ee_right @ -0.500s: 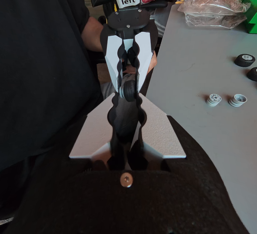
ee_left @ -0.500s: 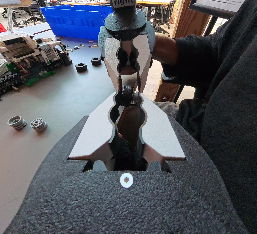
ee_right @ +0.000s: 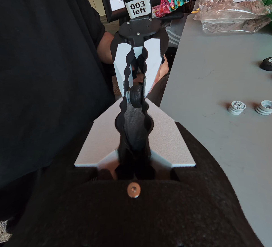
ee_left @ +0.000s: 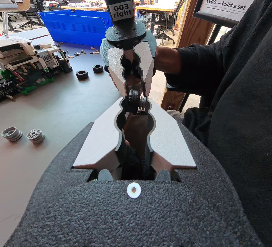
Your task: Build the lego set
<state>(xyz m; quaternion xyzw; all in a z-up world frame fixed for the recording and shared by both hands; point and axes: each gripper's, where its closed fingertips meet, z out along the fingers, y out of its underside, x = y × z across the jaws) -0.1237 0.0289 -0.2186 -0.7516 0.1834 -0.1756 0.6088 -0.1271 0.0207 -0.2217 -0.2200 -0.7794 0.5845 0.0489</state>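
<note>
Tyre (ee_left: 134, 98) and grey hub (ee_left: 142, 102) sit as they did a moment ago (hub still only part-way in), so the press-fit looks unfinished. Both lie between the left gripper's (ee_left: 135, 101) tips, clamped there; the right gripper (ee_left: 135, 92), opposite, pinches them too.

A small black rubber tyre (ee_left: 134, 98) sat half pushed onto a grey plastic wheel hub (ee_left: 142, 102). Two grey ribbed hubs (ee_left: 23, 135) and two black tyres (ee_left: 89, 72) lay on the table.
</note>
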